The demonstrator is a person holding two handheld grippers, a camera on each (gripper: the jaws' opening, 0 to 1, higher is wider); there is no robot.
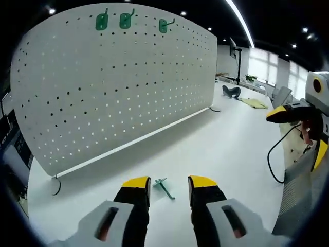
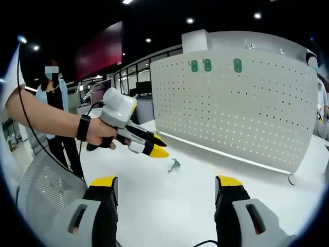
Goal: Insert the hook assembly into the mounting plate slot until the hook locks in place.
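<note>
Step in hand looks like the approach to pick, nothing grasped yet. In the left gripper view your left gripper (image 1: 169, 183) has its jaws spread, empty, and the green hook (image 1: 164, 188) lies flat on the white table (image 1: 221, 149) right between the yellow tips, at about 6 o'clock of the view. The pegboard (image 1: 118, 82) stands upright beyond it at 11 o'clock, with three green hooks already mounted (image 1: 125, 20) along its top edge.

In the right gripper view your right gripper (image 2: 167, 185) is spread wide and empty too; the same hook sits at 12 o'clock from its tips, just under the left gripper's tip.

Next move, by my read: lower the left jaws around the hook, pinch it, lift, then carry it to a free pegboard slot. It is thin and flat, so it may slip.
</note>
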